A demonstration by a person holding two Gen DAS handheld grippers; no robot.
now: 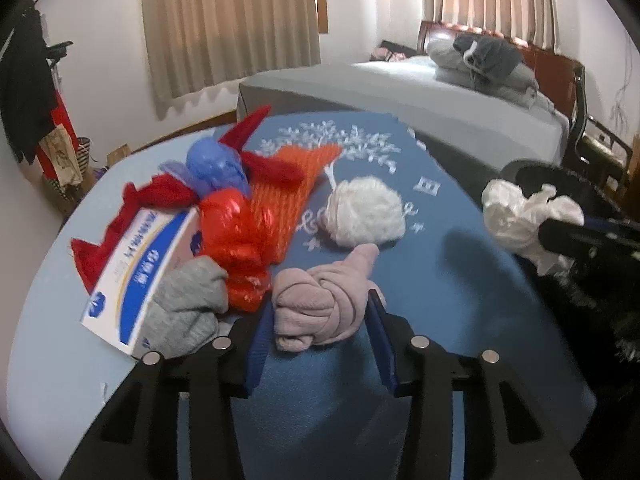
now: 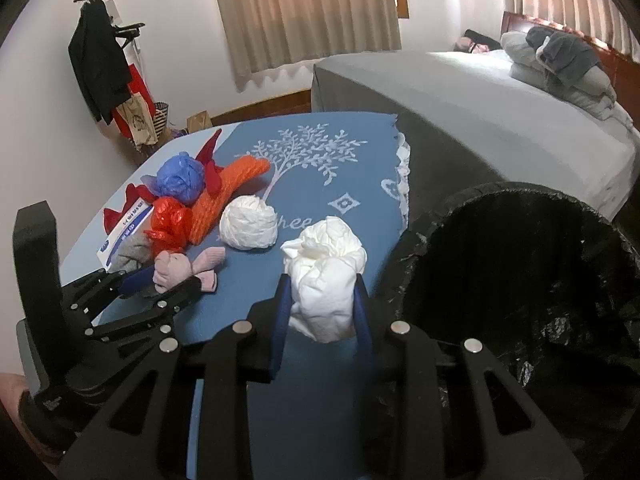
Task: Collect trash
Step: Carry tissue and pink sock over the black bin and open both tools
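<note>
A bedroom in a home. A bed (image 2: pixel 500 120) with a grey cover and stacked pillows (image 2: pixel 560 68) fills the right side, its dark wooden headboard (image 1: pixel 436 34) against the far wall. Beige curtains (image 2: pixel 308 12) hang over the windows. In the far left corner a coat stand (image 2: pixel 96 56) carries dark clothes (bags sit at its foot). Wooden skirting (image 2: pixel 272 106) runs below the window.

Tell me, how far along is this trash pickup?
Nothing visibly binned yet. In hand: the right tongs grip a white paper wad near the black-lined bin; the left tongs straddle a pink cloth knot. Left: a white wad, blue bag, red bag.
</note>
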